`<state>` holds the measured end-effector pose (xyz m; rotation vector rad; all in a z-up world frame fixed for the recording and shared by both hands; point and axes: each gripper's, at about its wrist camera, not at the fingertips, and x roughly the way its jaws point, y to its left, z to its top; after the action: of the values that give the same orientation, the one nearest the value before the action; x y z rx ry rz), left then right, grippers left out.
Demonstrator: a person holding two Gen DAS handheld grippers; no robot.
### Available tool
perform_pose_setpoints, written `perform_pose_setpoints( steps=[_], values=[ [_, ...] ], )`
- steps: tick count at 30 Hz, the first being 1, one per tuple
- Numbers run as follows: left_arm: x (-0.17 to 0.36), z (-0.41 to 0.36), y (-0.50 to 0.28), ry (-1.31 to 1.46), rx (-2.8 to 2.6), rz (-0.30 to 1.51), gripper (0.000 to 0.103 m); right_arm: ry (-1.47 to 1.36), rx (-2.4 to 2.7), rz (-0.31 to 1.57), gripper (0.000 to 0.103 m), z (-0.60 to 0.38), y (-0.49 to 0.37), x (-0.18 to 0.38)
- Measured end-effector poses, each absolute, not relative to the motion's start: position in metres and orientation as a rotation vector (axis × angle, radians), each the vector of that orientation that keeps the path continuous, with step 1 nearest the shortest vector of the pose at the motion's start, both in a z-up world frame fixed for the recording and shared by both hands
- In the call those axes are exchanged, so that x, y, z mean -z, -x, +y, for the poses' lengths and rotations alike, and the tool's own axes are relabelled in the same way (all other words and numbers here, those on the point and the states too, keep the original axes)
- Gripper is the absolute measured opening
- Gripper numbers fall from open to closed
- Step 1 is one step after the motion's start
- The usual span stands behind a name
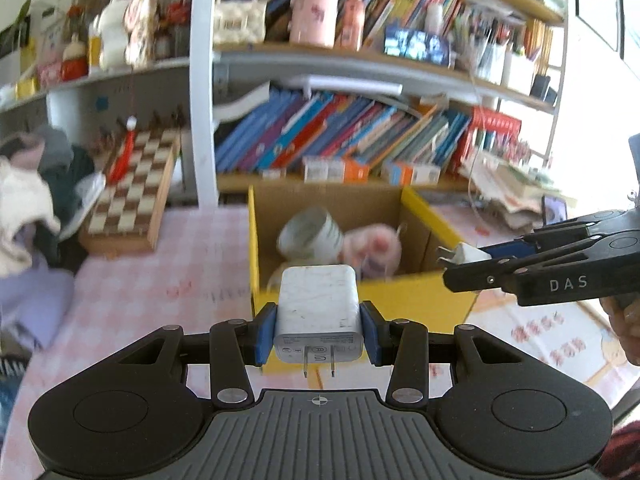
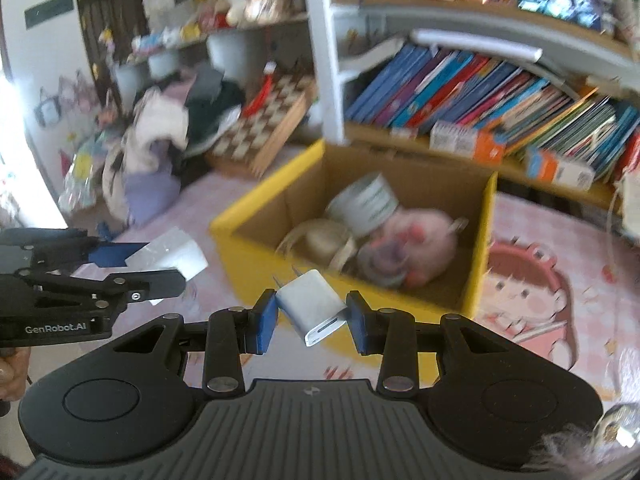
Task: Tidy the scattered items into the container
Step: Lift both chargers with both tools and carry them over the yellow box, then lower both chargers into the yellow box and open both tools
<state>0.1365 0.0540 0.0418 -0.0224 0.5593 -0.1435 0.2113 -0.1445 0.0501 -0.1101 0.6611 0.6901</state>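
My left gripper (image 1: 319, 330) is shut on a big white charger block (image 1: 319, 312), prongs toward the camera, held just in front of the yellow cardboard box (image 1: 256, 240). My right gripper (image 2: 312, 320) is shut on a small white plug adapter (image 2: 312, 306), tilted, prongs pointing at the box (image 2: 476, 264). The box holds a white mug (image 2: 366, 204), a pink plush toy (image 2: 420, 240) and a beige item (image 2: 320, 242). The right gripper shows in the left wrist view (image 1: 472, 266), over the box's right front corner. The left gripper shows in the right wrist view (image 2: 160, 268), left of the box.
A pink checked cloth (image 1: 160, 280) covers the table. A chessboard (image 1: 136, 192) and a pile of clothes (image 1: 36, 208) lie at the left. A bookshelf (image 1: 360, 136) full of books stands behind the box. Papers (image 1: 516, 184) are stacked at the right.
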Motion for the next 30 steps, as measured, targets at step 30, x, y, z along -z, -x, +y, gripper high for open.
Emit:
perform_pose_setpoints(
  steps=[30],
  values=[
    [-0.039, 0.023, -0.254, -0.210, 0.313, 0.699, 0.042, 0.480, -0.754, 0.709, 0.035, -0.139, -0.331, -0.040]
  ],
)
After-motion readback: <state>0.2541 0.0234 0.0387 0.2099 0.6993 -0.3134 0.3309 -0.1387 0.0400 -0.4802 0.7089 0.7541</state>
